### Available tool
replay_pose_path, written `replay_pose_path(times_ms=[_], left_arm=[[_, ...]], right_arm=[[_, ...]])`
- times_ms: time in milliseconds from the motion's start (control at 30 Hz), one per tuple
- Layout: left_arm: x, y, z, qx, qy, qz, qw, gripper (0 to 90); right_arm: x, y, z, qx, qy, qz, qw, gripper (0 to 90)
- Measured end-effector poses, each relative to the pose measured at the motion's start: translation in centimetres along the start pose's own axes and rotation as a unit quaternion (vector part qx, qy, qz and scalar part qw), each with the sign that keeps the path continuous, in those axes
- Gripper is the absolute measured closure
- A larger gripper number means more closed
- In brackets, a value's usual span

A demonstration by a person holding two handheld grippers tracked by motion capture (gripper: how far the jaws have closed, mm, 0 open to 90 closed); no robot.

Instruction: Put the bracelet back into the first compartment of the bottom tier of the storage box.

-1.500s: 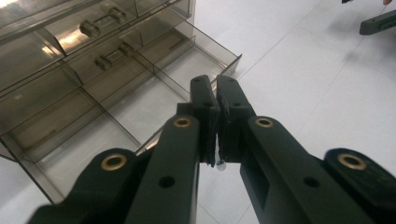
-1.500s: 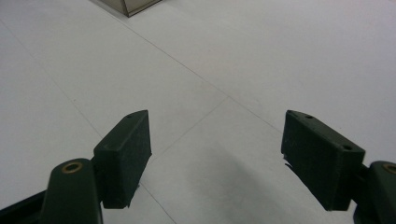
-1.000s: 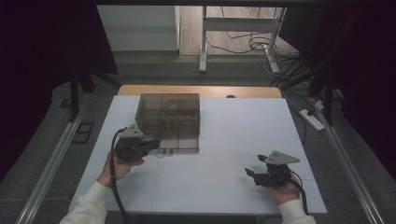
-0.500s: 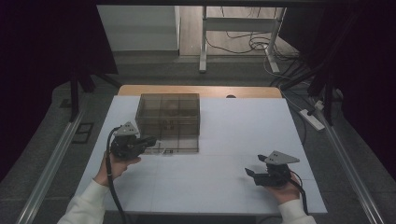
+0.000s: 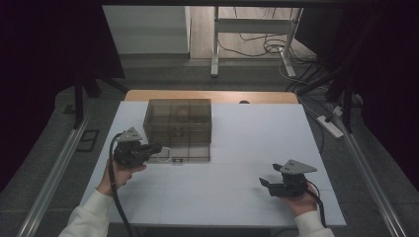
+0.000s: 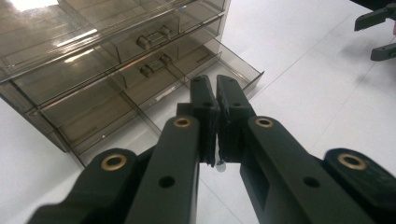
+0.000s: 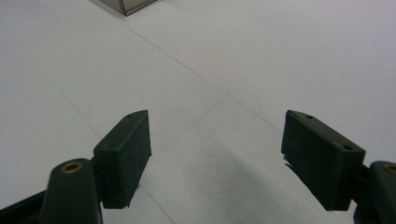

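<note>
A smoky see-through drawer box (image 5: pixel 178 121) stands on the white table (image 5: pixel 257 143), left of centre. Its bottom drawer (image 5: pixel 184 155) is pulled out toward me, and its divided compartments (image 6: pixel 154 93) look bare. My left gripper (image 5: pixel 157 147) hovers at the drawer's left front corner, its jaws shut. In the left gripper view (image 6: pixel 215 84) the pads press together, with a tiny pale speck at their lower edge; I cannot tell what it is. My right gripper (image 5: pixel 268 175) rests low at the front right, open with nothing between its fingers (image 7: pixel 217 119).
The right gripper's jaws (image 6: pixel 378 28) show far off in the left gripper view. A wooden strip (image 5: pixel 212 96) edges the table's far side. A power strip (image 5: pixel 330 126) lies on the floor at the right, desk legs and cables (image 5: pixel 257 47) behind.
My left gripper has shifted slightly to the left and a bit farther back, beside the open drawer. The right gripper has stayed still.
</note>
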State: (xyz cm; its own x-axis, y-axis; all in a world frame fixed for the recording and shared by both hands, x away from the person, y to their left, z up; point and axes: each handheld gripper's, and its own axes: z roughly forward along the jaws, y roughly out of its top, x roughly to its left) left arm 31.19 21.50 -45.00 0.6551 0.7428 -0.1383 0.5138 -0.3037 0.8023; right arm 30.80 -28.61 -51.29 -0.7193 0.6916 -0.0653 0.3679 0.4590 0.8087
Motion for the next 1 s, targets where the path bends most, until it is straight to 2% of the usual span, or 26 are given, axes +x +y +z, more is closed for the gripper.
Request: replay_pose_path(times_ms=[1000], left_arm=[[1.8, -0.6, -0.1, -0.004, 0.022, -0.027, 0.9994, 86.3]], right_arm=[[0.0, 0.0, 0.0, 0.001, -0.001, -0.001, 1.0, 23.8]])
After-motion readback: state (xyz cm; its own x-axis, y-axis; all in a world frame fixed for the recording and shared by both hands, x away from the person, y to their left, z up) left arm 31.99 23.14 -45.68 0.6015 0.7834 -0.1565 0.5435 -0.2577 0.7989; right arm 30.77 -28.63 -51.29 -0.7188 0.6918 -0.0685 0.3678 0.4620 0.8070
